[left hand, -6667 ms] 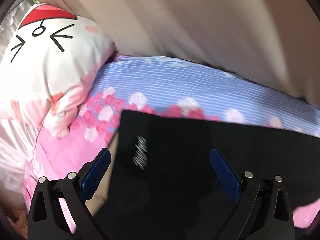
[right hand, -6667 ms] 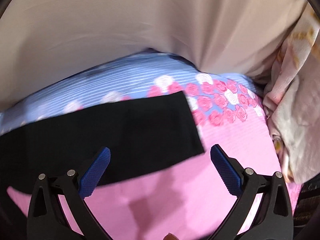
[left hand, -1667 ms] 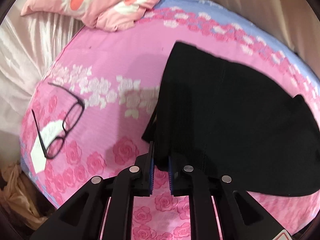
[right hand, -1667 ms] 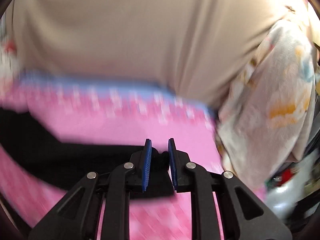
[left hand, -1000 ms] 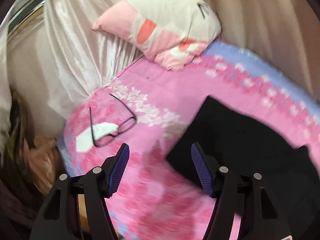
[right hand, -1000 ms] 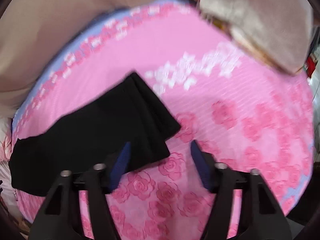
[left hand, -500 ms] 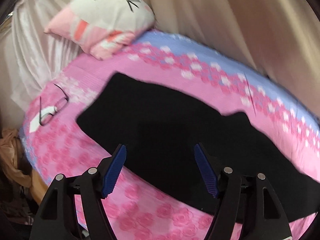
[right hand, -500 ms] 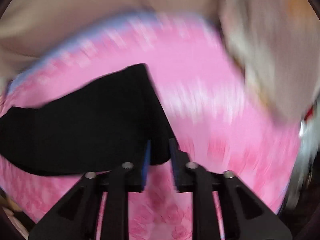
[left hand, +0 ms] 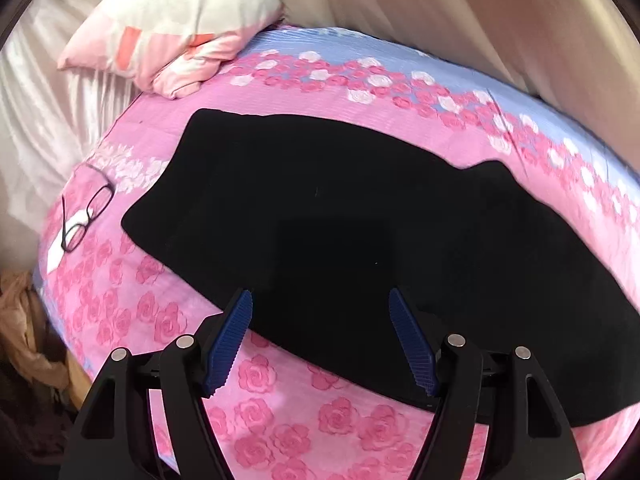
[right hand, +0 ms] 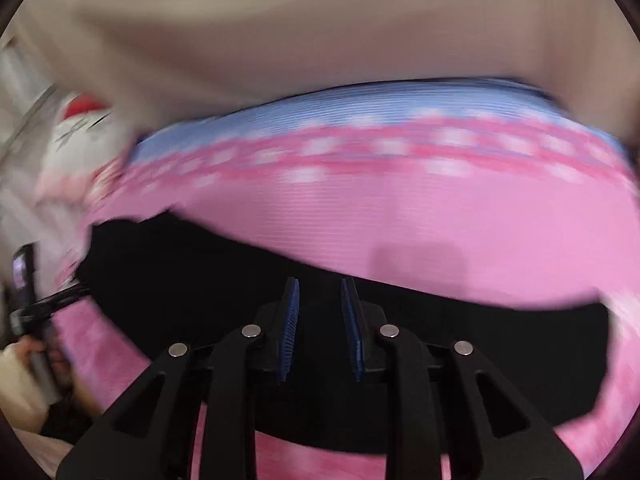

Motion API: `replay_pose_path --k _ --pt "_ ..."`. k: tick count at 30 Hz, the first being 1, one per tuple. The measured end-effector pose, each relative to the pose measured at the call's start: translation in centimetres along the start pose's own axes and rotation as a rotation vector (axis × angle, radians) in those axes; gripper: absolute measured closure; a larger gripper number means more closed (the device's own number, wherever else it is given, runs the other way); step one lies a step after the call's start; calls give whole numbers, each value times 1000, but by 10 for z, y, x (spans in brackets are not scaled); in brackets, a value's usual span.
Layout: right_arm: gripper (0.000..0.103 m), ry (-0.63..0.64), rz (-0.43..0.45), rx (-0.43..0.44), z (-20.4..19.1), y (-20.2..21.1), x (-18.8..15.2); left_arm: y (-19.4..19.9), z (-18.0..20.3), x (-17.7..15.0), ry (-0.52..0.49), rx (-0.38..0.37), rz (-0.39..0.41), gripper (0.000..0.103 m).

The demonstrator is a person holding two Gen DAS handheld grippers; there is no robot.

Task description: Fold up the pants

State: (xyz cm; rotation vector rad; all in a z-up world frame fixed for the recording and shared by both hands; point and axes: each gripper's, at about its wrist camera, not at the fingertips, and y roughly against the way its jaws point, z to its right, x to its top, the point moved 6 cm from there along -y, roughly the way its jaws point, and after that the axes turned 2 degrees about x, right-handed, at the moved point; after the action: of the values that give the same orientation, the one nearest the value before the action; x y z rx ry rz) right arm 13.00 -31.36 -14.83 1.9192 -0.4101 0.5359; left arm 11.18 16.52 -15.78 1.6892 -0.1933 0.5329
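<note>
Black pants are laid flat across the bed, spread lengthwise over a pink sheet printed with roses. One end is seen toward the pillow side; the other runs out toward the right edge of the left wrist view. A stepped outline is noted along the far edge of the fabric, where one layer appears to lie over another.

The left gripper is held above the near edge of the pants with its jaws spread wide; nothing is held between the blue pads.

The right gripper is recorded over the black fabric in a heavily blurred view. Its jaws are drawn nearly together with a narrow gap between the pads. Whether cloth is pinched there cannot be told.

A pair of dark-framed glasses is found on the sheet to the left of the pants, apart from them, resting partly on a white slip. A cartoon-cat pillow is placed at the far left corner of the bed. A beige curtain is hung behind the bed.
</note>
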Motion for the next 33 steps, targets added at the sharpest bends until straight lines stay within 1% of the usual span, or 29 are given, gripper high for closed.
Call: replay_pose_path --k 2,3,4,5,6,8,9,11,12,13,14,15,16,17,18,19,20,21,22,23,24,25,26,27,28,29,30,31,33 --pt "76 66 -83 138 -67 -54 27 -11 2 -4 -56 -4 -23 34" --pt "69 88 -107 174 -89 -72 36 -16 3 -5 -76 -13 -34 34" --pt "67 116 -120 187 -110 -89 45 -22 2 -8 -105 -11 -41 34" --pt "67 161 -127 186 -132 -112 60 -25 1 -9 -117 -6 -40 34" --pt "67 182 -148 189 -145 -128 69 -30 -1 -11 -143 -12 -37 34" --pt "66 191 -203 161 -163 -168 87 -39 -4 -15 -183 -19 -40 34" --pt "65 189 -235 159 -171 -182 91 -42 -5 -17 -199 -28 -42 34" --pt "65 196 -285 121 -174 -209 89 -48 -8 -20 -214 -56 -29 28" --pt "68 216 -325 114 -178 -223 86 -48 -10 -19 -217 -67 -12 27" --pt "82 254 -348 90 -181 -231 80 -50 -11 -19 -230 -76 -5 24" --pt "89 319 -351 50 -187 -235 75 -51 -11 -19 -244 -85 1 22" --pt "89 415 -338 -9 -195 -236 72 -51 -12 -19 -252 -89 6 21" --pt "89 452 -319 -43 -197 -233 73 -52 -13 -19 -261 -96 10 19" --pt "89 442 -275 -70 -194 -231 81 -52 -14 -19 -264 -104 12 19" --pt "84 414 -254 -76 -184 -233 83 -53 -15 -19 -272 -115 19 19" --pt "59 368 -242 -80 -170 -238 86 -53 -14 -20 -281 -124 29 18" --pt "52 323 -214 -81 -161 -238 88 -53 -14 -20 -295 -124 42 16" --pt "51 250 -207 -71 -151 -231 90 -53 -14 -20 -304 -121 49 15" --pt "52 183 -209 -39 -147 -221 91 -53 -14 -19 -311 -128 52 15" --pt "52 123 -172 -15 -145 -205 93 -53 -15 -19 -317 -141 51 15" --pt "52 88 -73 3 -144 -177 96 -52 -17 -19 -316 -156 49 15" --pt "57 89 5 19 -147 -150 94 -51 -19 -19 -314 -169 47 16" --pt "62 106 32 18 -152 -135 90 -49 -22 -17 -312 -173 47 16" --pt "68 124 28 19 -157 -130 84 -42 -31 -11 -292 -157 76 17" --pt "71 151 13 28 -166 -128 78 -34 -38 -3 -273 -157 111 17" --pt "81 194 -4 41 -178 -132 73 -26 -45 8 -248 -150 153 16" --pt "87 261 -32 58 -195 -140 64 -22 -52 18 -228 -138 177 16" --pt "87 280 -48 65 -205 -155 64 -21 -59 30 -207 -119 196 16" --pt "88 298 -99 70 -218 -195 56 -36 -71 53 -185 -40 175 16"
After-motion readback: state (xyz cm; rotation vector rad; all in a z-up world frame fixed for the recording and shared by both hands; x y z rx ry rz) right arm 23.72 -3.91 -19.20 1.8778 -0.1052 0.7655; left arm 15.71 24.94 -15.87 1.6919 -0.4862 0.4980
